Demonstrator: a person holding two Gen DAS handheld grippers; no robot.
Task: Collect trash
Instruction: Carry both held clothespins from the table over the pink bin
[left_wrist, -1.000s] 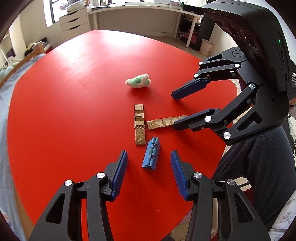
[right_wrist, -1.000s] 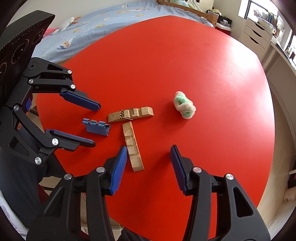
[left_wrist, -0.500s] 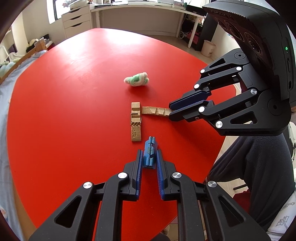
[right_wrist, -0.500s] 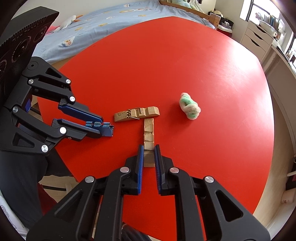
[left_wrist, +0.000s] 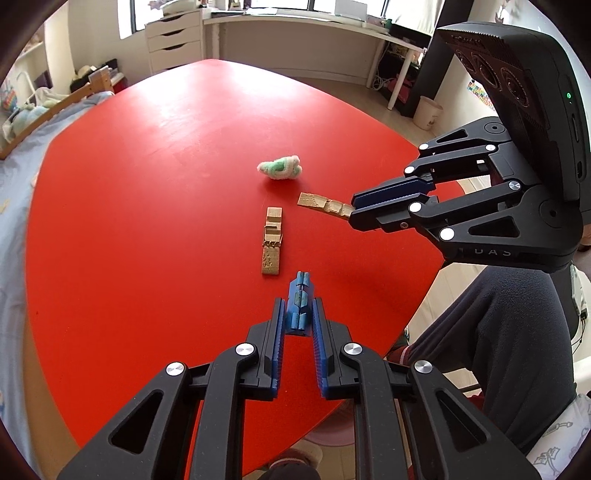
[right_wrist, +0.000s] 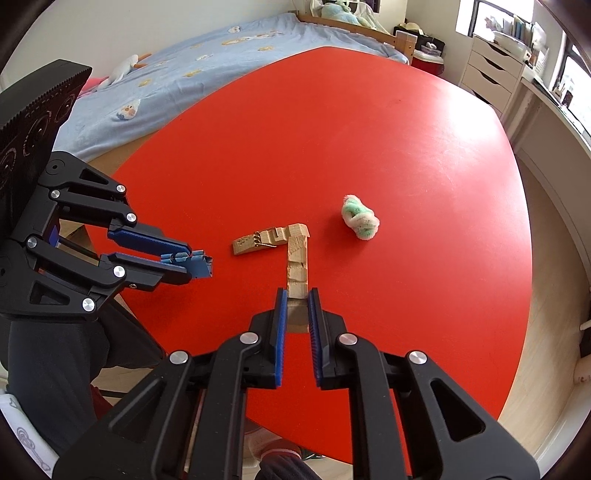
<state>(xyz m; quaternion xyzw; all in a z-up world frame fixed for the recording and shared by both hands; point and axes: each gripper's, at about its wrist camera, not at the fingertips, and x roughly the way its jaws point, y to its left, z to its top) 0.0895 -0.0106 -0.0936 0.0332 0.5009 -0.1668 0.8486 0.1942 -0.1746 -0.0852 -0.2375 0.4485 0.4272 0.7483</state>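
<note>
Left wrist view: left gripper (left_wrist: 299, 314) jaws clamp the blue clip (left_wrist: 300, 304); right gripper (right_wrist: 295, 310) jaws pinch a wooden peg half (right_wrist: 297, 267), near the fuzzy wad (right_wrist: 360, 222). Both seem light, stiff, best pinched flatwise.

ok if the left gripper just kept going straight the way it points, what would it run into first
Probably the wooden clothespin half lying just beyond the blue clip the left gripper holds; the clip's tip would likely meet it first, though depth is unclear.
</note>
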